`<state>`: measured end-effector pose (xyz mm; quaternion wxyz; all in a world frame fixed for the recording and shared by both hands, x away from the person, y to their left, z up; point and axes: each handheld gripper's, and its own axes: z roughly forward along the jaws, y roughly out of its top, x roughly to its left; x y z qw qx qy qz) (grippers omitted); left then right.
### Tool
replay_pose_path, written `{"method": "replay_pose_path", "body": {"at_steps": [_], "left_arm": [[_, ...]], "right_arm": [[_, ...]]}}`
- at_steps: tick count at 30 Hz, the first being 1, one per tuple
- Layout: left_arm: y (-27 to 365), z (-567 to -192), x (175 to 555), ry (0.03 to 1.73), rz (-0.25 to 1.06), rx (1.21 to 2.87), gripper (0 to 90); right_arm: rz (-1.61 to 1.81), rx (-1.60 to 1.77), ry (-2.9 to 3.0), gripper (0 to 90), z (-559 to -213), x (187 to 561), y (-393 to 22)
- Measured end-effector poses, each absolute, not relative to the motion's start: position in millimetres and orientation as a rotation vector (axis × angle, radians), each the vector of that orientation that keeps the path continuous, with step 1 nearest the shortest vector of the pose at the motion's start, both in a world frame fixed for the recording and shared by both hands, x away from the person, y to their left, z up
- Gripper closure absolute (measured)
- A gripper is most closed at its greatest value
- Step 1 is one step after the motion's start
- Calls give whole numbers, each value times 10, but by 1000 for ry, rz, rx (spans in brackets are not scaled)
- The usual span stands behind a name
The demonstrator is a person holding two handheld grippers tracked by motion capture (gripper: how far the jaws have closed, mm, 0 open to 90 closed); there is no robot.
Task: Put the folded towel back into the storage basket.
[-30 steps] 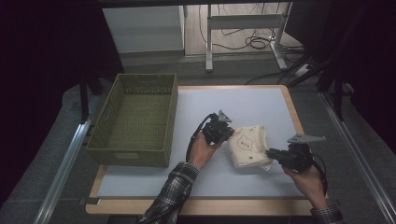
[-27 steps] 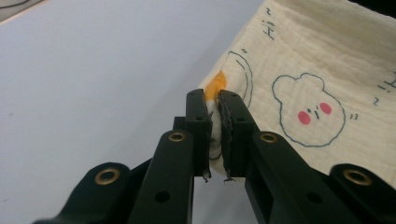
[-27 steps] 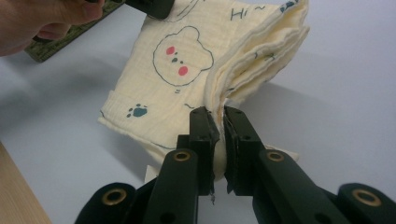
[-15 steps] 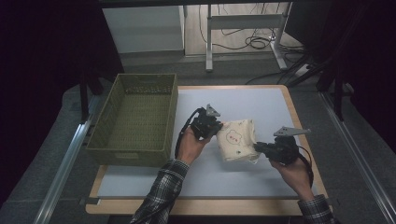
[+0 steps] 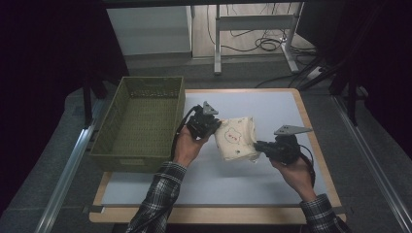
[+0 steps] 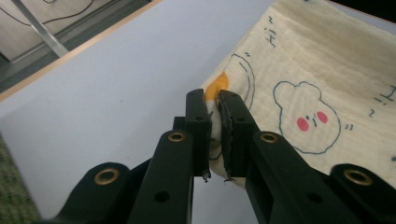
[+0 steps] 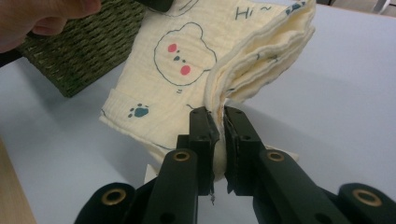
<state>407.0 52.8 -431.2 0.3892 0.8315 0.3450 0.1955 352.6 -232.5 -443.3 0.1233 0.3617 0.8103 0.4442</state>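
A folded cream cloth (image 5: 236, 138) printed with bear faces hangs between the two hands, lifted off the white table mat (image 5: 243, 179). My left gripper (image 5: 212, 127) is shut on the cloth's left edge; in the left gripper view its jaws pinch an orange-trimmed edge of the cloth (image 6: 299, 93). My right gripper (image 5: 257, 145) is shut on the cloth's lower right edge; in the right gripper view the folded layers of the cloth (image 7: 187, 70) rise from between its jaws. The left gripper (image 6: 213, 126) and right gripper (image 7: 217, 135) both hold fabric tightly.
An olive woven basket (image 5: 141, 121) stands empty at the left of the mat, close to the left hand; its wall (image 7: 84, 46) appears behind the cloth. The table's wooden edge (image 5: 311, 126) runs along the right. Desk legs and cables lie beyond the far edge.
Both hands have carried the cloth leftwards toward the basket and slightly up. The cloth has lifted off the mat and hangs between the grippers.
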Motion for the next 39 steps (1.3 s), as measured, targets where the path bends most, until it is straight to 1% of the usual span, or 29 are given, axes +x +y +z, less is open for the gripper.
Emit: {"method": "replay_pose_path", "body": {"at_steps": [39], "left_arm": [[1308, -3814, 4239, 965, 720, 2078, 829]], "right_arm": [[1368, 959, 2343, 822, -4078, 3912, -1455]]}}
